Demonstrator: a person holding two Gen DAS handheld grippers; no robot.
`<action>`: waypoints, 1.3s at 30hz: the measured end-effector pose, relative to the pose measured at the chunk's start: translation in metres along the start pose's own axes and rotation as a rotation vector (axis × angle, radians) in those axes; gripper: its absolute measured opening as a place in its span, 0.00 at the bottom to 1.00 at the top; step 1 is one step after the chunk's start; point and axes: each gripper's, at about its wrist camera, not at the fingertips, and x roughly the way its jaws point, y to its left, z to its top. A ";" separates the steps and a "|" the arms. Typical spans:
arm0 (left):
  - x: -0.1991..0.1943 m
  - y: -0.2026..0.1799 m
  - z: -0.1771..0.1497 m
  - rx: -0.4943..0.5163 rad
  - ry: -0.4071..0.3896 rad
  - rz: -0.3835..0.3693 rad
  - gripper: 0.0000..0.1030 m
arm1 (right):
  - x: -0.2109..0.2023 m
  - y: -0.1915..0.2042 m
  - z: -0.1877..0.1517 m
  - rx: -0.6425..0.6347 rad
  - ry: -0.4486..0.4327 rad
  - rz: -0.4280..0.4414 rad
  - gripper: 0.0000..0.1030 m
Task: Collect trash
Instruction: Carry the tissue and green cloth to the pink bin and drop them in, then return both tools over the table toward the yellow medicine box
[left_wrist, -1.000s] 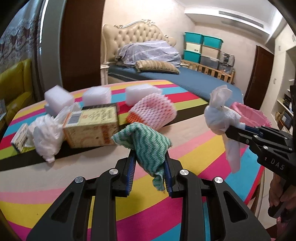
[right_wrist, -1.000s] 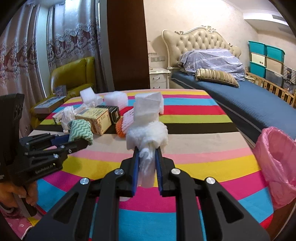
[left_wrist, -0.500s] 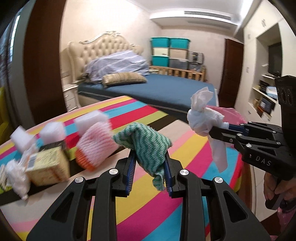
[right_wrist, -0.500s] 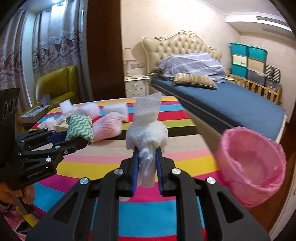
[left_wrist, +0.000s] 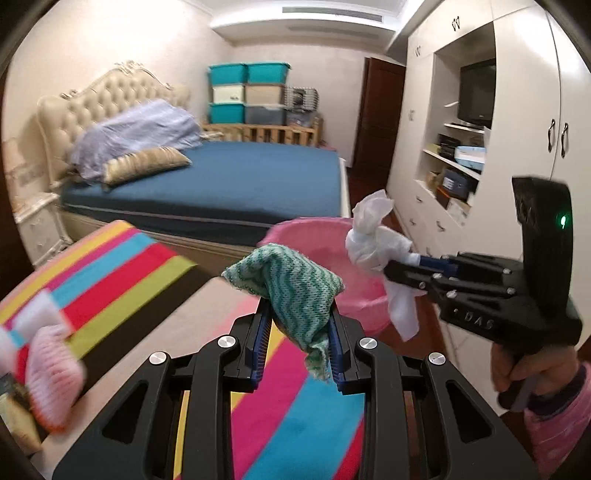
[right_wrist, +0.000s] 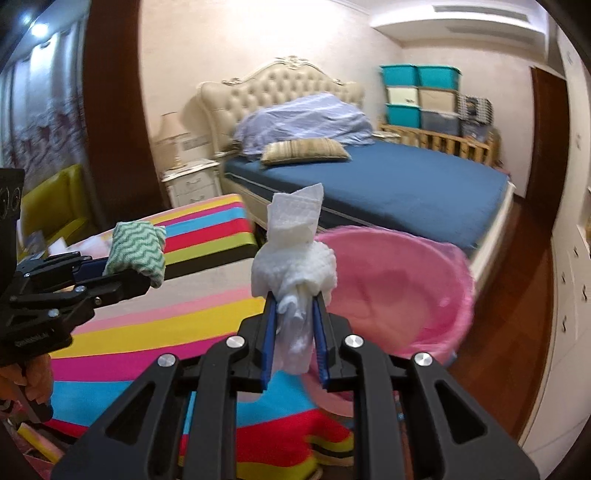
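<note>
One large bed with a blue sheet and a tufted cream headboard (right_wrist: 388, 184) fills the far side of the room, carrying one rumpled lilac blanket (right_wrist: 306, 118) and one striped gold pillow (right_wrist: 304, 150). Behind its foot stand six stacked plastic storage bins, teal and grey (left_wrist: 245, 92). A white built-in wardrobe wall with open shelves (left_wrist: 461, 147) runs along the right of the left wrist view.

Nearer lies one tabletop under a cloth of bright multicoloured stripes (right_wrist: 166, 328); its near and left parts are cut off by both views. Just beyond its corner sits one round bin lined with a pink plastic bag (right_wrist: 424, 295), its lower part hidden behind the tongs.

Two black tongs show. The left tongs (left_wrist: 297, 332) are clenched on one crumpled green-and-white zigzag cloth (left_wrist: 291, 291), held above the tabletop edge near the bin. The right tongs (right_wrist: 293, 328) are clenched on one wad of white tissue paper (right_wrist: 295, 258), held over the bin's near rim. One hand (left_wrist: 532, 373) grips the right tongs' handle; its sleeve is pink.

At the left edge of the left wrist view, one pink foam fruit net (left_wrist: 51, 380) and other small items are smeared by blur and hard to tell apart.
</note>
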 end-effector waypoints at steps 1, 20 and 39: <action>0.007 -0.003 0.004 0.001 0.003 -0.012 0.27 | 0.000 -0.007 0.000 0.010 -0.001 -0.008 0.19; 0.151 -0.015 0.052 0.003 0.134 -0.109 0.27 | 0.056 -0.106 0.020 0.097 0.081 -0.047 0.26; 0.086 0.000 0.020 0.061 0.057 0.117 0.91 | -0.002 -0.094 0.009 0.103 -0.021 -0.027 0.68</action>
